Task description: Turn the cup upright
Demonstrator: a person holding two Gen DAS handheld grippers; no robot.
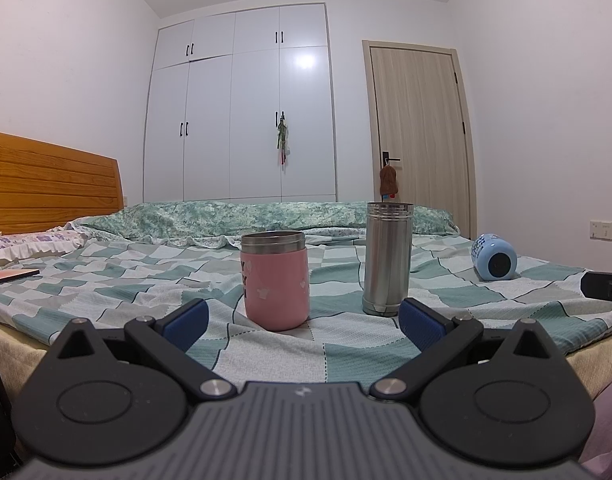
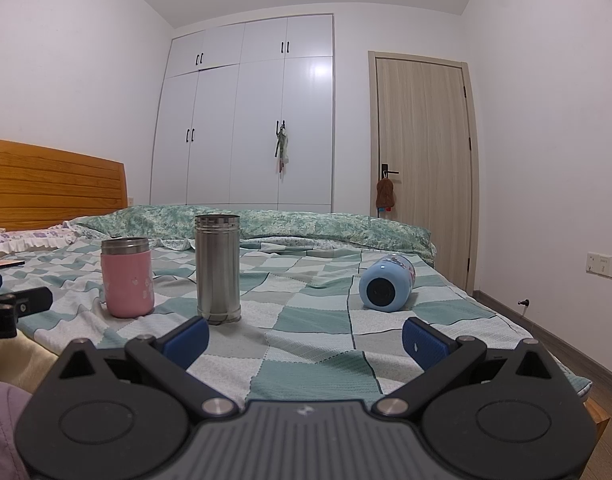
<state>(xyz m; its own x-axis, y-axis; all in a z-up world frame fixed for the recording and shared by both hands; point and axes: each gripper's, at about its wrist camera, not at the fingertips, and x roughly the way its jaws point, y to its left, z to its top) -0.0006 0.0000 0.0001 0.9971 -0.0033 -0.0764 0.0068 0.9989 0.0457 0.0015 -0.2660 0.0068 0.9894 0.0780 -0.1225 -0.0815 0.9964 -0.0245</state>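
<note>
On the bed [image 2: 306, 344], a pink cup [image 2: 126, 280] is seen at the left, upright, and a steel cup [image 2: 218, 268] stands just to its right. Far right, the blue cup [image 2: 387, 283] lies on its side, base toward the near edge. Both the left gripper [image 1: 302, 322] and the right gripper [image 2: 306, 334] are held wide, gripping nothing. On the soft, creased sheet the blue cup may be rolled away if nudged, or set down tilted and toppled; the steel cup could be knocked by a careless reach.

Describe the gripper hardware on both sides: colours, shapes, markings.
The left gripper and right gripper look identical: black angular linkage arms with silver pivot bolts, round black side housings, ribbed grey centre body bearing a small light logo, and textured blue fingertip pads. No cables show.
</note>
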